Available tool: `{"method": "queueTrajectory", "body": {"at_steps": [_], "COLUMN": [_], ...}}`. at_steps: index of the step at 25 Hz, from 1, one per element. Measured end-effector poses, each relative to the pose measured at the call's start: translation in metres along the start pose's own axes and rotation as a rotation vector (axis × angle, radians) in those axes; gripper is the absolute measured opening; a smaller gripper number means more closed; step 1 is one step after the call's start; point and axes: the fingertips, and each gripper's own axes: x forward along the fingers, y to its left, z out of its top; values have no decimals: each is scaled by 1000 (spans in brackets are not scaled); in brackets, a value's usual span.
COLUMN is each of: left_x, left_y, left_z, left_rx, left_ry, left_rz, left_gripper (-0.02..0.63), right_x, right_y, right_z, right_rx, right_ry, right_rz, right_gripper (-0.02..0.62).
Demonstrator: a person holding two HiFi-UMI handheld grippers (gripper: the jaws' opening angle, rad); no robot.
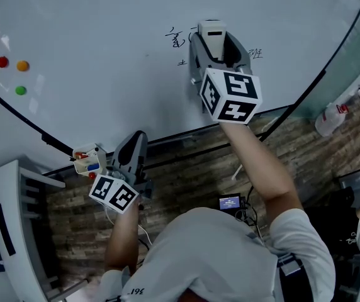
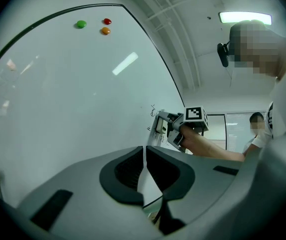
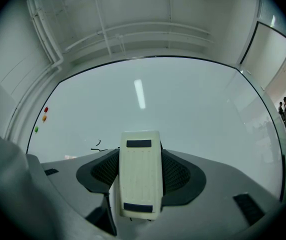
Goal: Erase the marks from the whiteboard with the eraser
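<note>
The whiteboard (image 1: 104, 55) fills the upper head view. Black handwritten marks (image 1: 177, 39) sit left of my right gripper (image 1: 213, 36), and more marks (image 1: 255, 53) lie to its right. My right gripper is shut on a cream eraser (image 3: 141, 173), pressed against the whiteboard (image 3: 183, 114) between those marks; a short black stroke (image 3: 98, 146) shows just left of it. My left gripper (image 1: 137, 145) hangs low by the board's bottom edge, jaws closed together on nothing (image 2: 144, 176). The left gripper view also catches the eraser (image 2: 161, 125) on the board.
Three round magnets, red (image 1: 2, 61), orange (image 1: 22, 65) and green (image 1: 20, 90), stick at the board's left. A small holder with markers (image 1: 87, 159) sits at the bottom rail. A white frame (image 1: 10, 231) stands lower left. Brick-pattern floor below.
</note>
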Motion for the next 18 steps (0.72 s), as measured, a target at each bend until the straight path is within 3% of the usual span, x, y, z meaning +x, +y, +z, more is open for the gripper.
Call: {"method": "queueTrajectory", "body": {"at_steps": [18], "left_x": [-24], "left_y": [9], "left_z": [3], "left_rx": [2], "left_ry": [-10], "left_rz": [43], "left_gripper": [8], "right_x": [6], "right_y": [69], "right_z": [-3], "right_rx": [-35], "right_ry": [-4], "right_rz": [100], "right_gripper": [268]}}
